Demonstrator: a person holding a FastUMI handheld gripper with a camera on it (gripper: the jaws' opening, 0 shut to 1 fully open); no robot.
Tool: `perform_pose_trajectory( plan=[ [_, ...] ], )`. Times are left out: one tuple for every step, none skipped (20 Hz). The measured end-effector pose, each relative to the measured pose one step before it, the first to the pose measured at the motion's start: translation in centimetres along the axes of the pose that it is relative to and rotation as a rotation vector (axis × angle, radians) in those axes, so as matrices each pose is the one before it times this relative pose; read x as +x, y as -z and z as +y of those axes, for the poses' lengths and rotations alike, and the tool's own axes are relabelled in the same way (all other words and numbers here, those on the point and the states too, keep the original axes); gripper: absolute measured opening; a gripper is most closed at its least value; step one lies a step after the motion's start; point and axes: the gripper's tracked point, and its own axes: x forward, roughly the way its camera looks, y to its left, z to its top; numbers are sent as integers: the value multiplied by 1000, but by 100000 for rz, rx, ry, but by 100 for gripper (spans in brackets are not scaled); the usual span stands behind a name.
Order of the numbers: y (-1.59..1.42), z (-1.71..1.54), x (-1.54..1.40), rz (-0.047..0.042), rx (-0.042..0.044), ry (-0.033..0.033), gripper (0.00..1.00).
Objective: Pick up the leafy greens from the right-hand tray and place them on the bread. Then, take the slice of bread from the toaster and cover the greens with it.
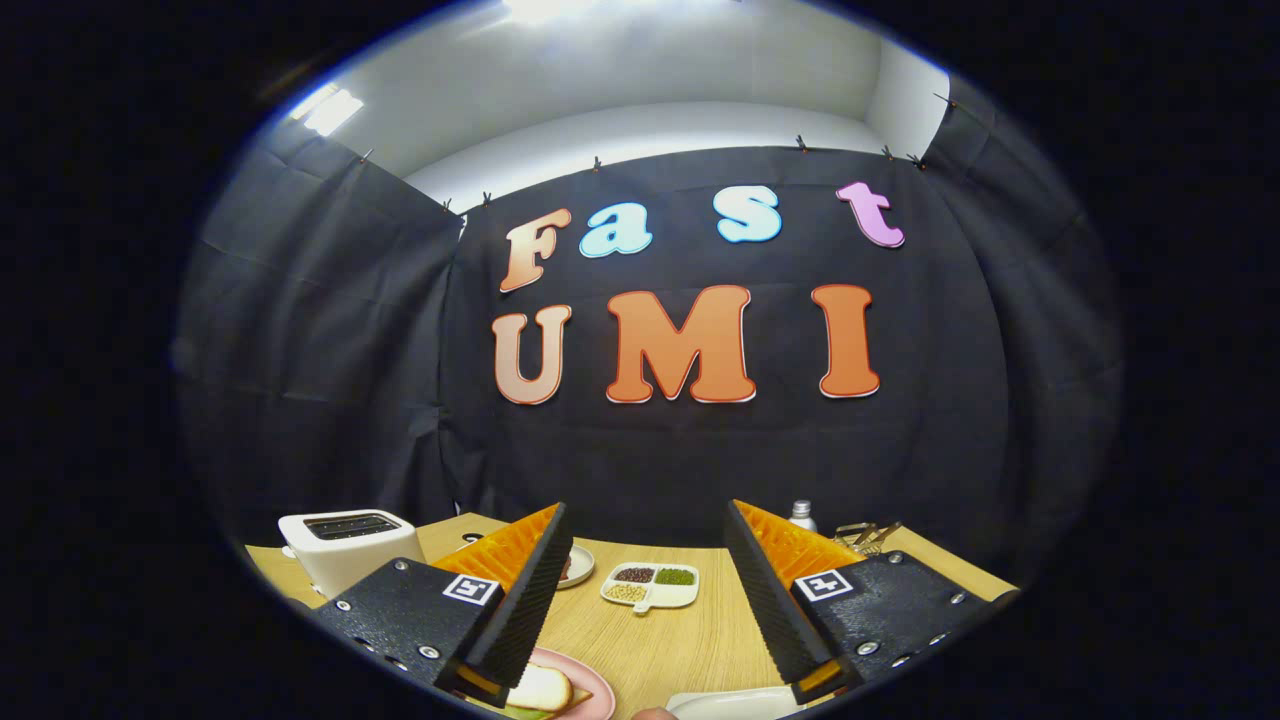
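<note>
Claw (645,600) spread wide, holding nothing, above the wooden worktop (650,640); the bread slice, apparently already over green leaves, lies on the pink round plate (590,690) under the left finger, so steer next toward the white boxy toaster (350,550) beyond that plate.

Bright overhead glare; sharp centre, fisheye-warped edges.
</note>
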Motion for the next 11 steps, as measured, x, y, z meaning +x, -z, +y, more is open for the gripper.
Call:
perform_pose_trajectory(
  plan=[
    [-446, -189, -177, -606, -409, 677, 93],
    [-318, -85, -73, -355, 203, 329, 94],
    [-127, 162, -195, -360, 432, -67, 94],
    [-239, 185, -101, -796, 371, -705, 95],
    [-219, 56, 18, -339, -140, -277, 95],
    [-109, -172, -68, -343, -219, 802, 95],
    [-13, -96, -43, -230, -817, 414, 95],
    [40, 39, 28, 8, -518, 536, 95],
    [56, 110, -131, 283, -129, -173, 95],
    [30, 308, -71, 411, 473, -889, 95],
    [79, 512, -179, 85, 313, -1059, 95]
  ],
)
